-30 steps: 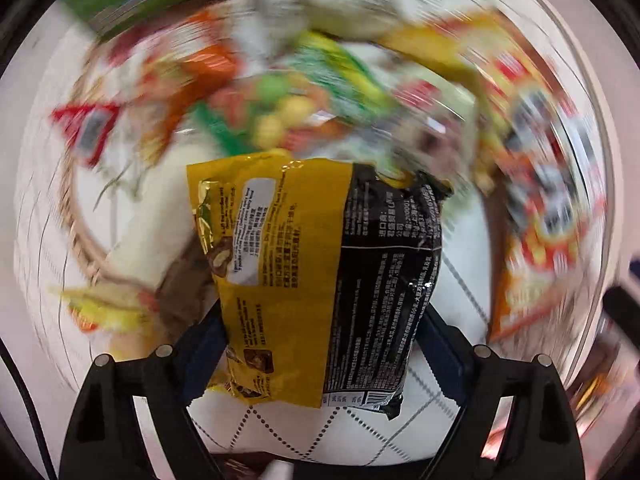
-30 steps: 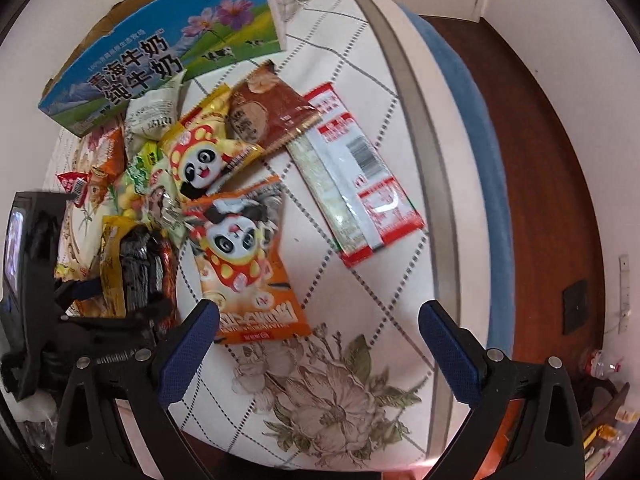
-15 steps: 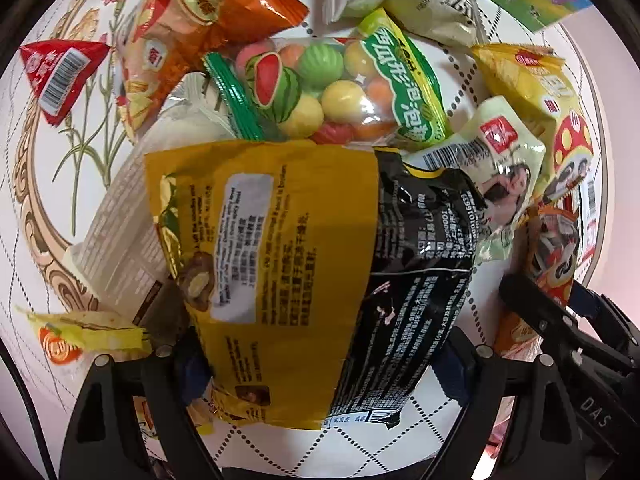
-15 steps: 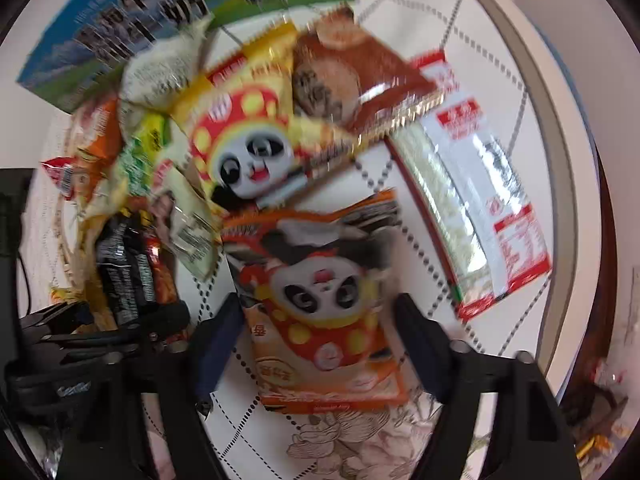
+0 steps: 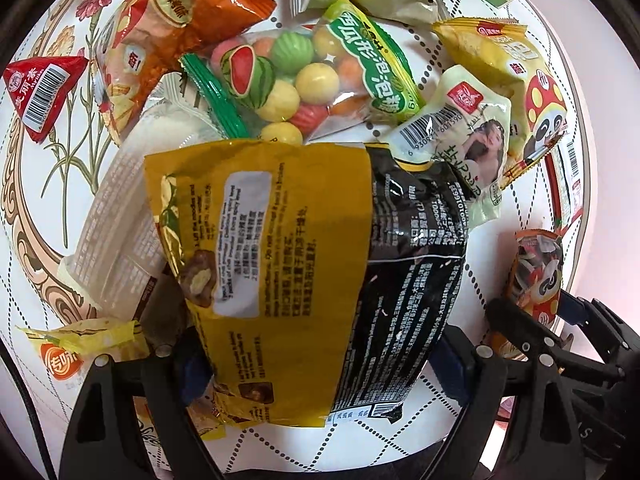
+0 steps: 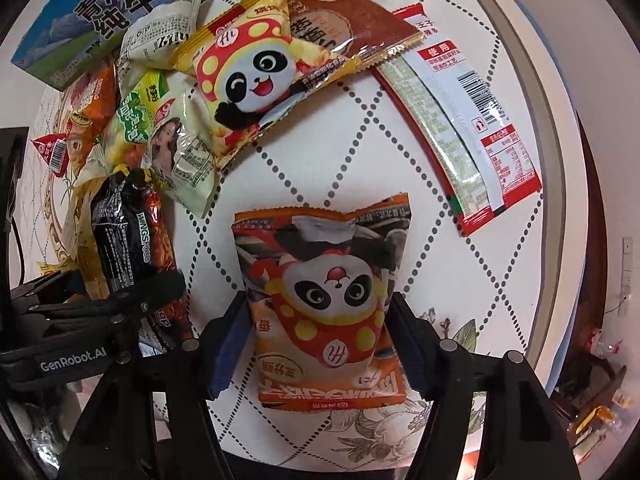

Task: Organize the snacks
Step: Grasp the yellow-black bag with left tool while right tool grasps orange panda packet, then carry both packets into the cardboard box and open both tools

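Step in hand: two packets gripped at once, one per gripper, both over the table (image 6: 472, 280)

Left gripper (image 5: 320, 364) points steeply down with jaws set wide, clamped across the lower part of the yellow-black packet (image 5: 304, 280). From the right wrist view the same packet (image 6: 128, 236) hangs off the cloth beside the snack heap near the table's left edge. Looks like a carry toward the heap, not yet set down

Right gripper (image 6: 320, 344) points straight down, jaws roughly half closed, blue pads pressed on both sides of the orange panda packet (image 6: 324, 300). That packet sits alone mid-table, toward the near edge, well apart from the red-white packet (image 6: 460, 120) by the right edge. Cannot tell if it is already off the cloth or still resting on it

Heap at the far-left side: gumball bag (image 5: 304, 72), orange packet (image 5: 172, 28), red triangle sachet (image 5: 40, 92), yellow panda packet (image 6: 256, 72), brown packet (image 6: 344, 24), with the milk carton (image 6: 104, 16) at the far edge behind them

Next, my read:
- left: lower the packet onto a free spot by the heap, then open. Little bare cloth under it, so it will likely land on other packets and may slide
- right: lift clear, carry left to join the panda packet by the yellow one
- risk: both grippers sit close together at the left side; keep them staggered to avoid a clash
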Available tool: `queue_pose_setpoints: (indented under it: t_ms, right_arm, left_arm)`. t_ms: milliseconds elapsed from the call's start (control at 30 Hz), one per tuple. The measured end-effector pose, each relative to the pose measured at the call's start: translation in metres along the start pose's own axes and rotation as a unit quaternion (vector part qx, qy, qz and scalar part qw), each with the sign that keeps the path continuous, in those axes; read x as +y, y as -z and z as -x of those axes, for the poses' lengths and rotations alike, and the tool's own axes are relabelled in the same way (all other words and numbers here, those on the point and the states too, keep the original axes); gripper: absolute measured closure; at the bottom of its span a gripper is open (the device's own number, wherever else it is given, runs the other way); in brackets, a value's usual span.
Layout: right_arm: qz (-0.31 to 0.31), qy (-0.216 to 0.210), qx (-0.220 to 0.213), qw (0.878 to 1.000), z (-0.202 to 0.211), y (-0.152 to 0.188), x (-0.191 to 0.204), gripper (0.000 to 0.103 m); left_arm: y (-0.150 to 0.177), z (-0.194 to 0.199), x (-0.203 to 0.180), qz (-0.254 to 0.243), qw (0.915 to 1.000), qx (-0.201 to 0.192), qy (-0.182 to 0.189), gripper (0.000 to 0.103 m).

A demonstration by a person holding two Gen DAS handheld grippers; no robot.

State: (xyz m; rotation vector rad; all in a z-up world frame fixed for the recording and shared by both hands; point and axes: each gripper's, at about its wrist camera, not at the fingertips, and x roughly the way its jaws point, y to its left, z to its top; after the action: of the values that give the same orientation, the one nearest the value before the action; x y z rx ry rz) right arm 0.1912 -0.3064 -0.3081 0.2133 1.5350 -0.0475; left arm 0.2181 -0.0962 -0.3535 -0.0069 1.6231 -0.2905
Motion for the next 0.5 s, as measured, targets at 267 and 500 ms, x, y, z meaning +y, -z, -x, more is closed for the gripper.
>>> queue_pose_setpoints:
  t_ms: [267,500]
  right_arm:
    - [0.025,-0.006,-0.017,1.0,-0.004,0.007,-0.006,0.036]
    - [0.025,-0.008,-0.026,0.999,0.008,0.037,0.012,0.044]
  left_arm:
    - [0.014,0.026,-0.011,0.011,0.9981,-0.045,-0.04,0.017]
    - [0.028,0.053,-0.025,0.03,0.9971,-0.06,-0.035,0.017]
